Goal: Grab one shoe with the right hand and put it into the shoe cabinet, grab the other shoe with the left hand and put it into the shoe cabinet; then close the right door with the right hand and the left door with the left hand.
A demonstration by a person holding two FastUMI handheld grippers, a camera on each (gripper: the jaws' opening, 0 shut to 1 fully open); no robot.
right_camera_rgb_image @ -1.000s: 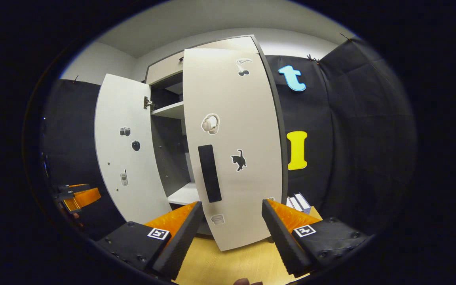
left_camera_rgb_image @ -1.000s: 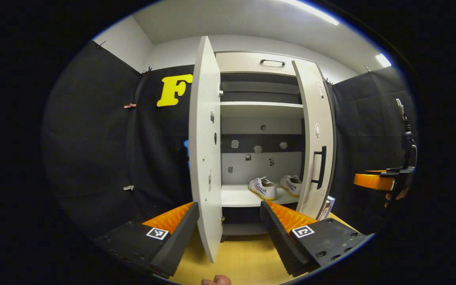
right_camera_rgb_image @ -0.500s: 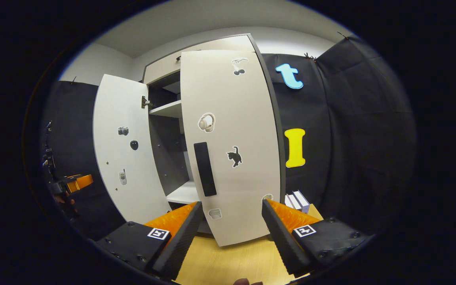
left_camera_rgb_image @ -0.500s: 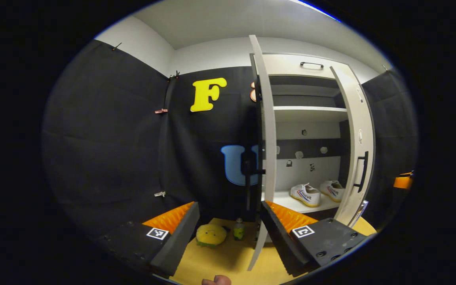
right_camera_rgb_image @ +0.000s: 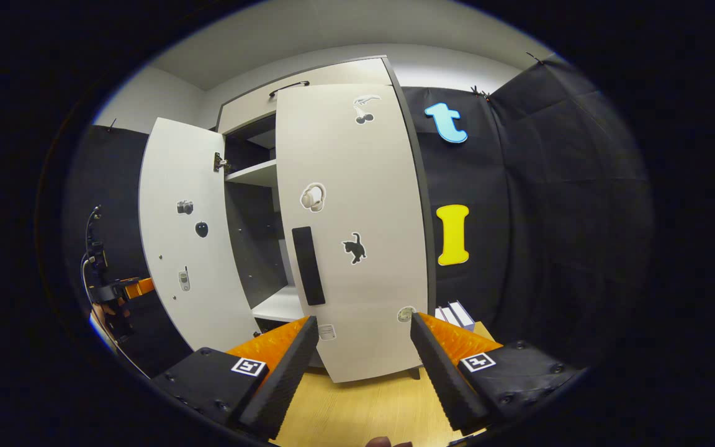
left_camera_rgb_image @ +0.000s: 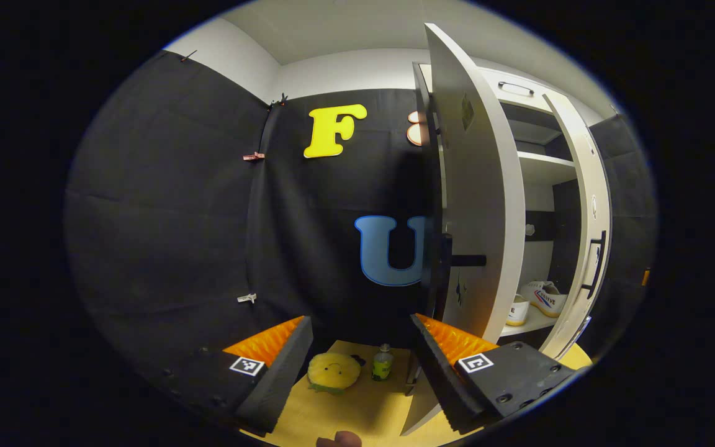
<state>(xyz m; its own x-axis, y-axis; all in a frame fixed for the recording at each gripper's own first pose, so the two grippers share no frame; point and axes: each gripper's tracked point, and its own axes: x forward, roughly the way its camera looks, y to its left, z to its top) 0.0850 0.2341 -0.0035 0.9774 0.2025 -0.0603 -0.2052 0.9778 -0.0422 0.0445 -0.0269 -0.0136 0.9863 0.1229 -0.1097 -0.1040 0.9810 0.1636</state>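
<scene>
While both pairs of jaws stand wide apart and hold nothing, the entry runs as follows.

Left gripper (left_camera_rgb_image: 357, 354): fingers spread, empty, aimed past the outer edge of the left door (left_camera_rgb_image: 478, 205), which shows nearly edge-on with its dark handle (left_camera_rgb_image: 466, 261) just beyond the right finger. Not touching the door, as far as can be told.

Right gripper (right_camera_rgb_image: 360, 351): fingers spread, empty, facing the outer face of the right door (right_camera_rgb_image: 357, 230), whose black handle (right_camera_rgb_image: 308, 266) sits above the gap between the fingers. Contact cannot be told.

Shoes: both on the lower shelf of the shoe cabinet (left_camera_rgb_image: 534, 164); one shoe (left_camera_rgb_image: 547, 297) in plain sight, the other shoe (left_camera_rgb_image: 517, 310) half hidden behind the left door.

Step in hand, by judgement: shoe placing done; door closing under way. Right door part-shut, a gap remaining; left door wide open.

Next move calls for: right gripper pushing the right door flat to the frame; then the left gripper coming round to the left door's outer face and swinging it shut.

Left gripper view adds: shoes, yellow plush toy (left_camera_rgb_image: 332, 370) and small bottle (left_camera_rgb_image: 382, 363) on the floor.

Right gripper view adds: stickers on the doors, the left door's inner face (right_camera_rgb_image: 187, 230), books (right_camera_rgb_image: 455, 315) beside the cabinet, and the left gripper (right_camera_rgb_image: 137, 287) far off.
</scene>
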